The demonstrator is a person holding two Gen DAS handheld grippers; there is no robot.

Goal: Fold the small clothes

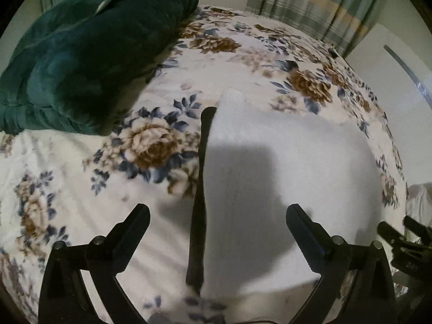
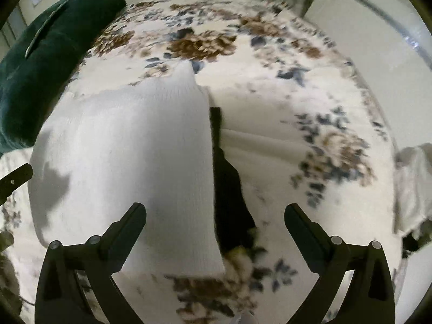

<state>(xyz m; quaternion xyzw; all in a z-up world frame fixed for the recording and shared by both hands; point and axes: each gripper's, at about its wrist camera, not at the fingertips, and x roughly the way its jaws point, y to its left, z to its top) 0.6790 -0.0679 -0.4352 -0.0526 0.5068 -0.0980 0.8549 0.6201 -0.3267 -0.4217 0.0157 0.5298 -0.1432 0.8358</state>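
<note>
both tongs stand wide apart with nothing between them: the left tongs [image 1: 217, 218] and the right tongs [image 2: 216, 216] hang above the white garment [image 1: 283, 189], which lies flat on the floral bed [image 1: 81, 189] with a dark strip [image 1: 199, 189] along one edge. it looks like a tidy rectangle, so one fold seems done; another white garment [image 2: 413, 183] near the bed's edge probably remains.

A bed [image 1: 243, 62] under a floral cover, a dark green cushion [image 1: 89, 48], striped curtains [image 1: 310, 2] behind, and pale, possibly white, walls [image 1: 378, 54].
</note>
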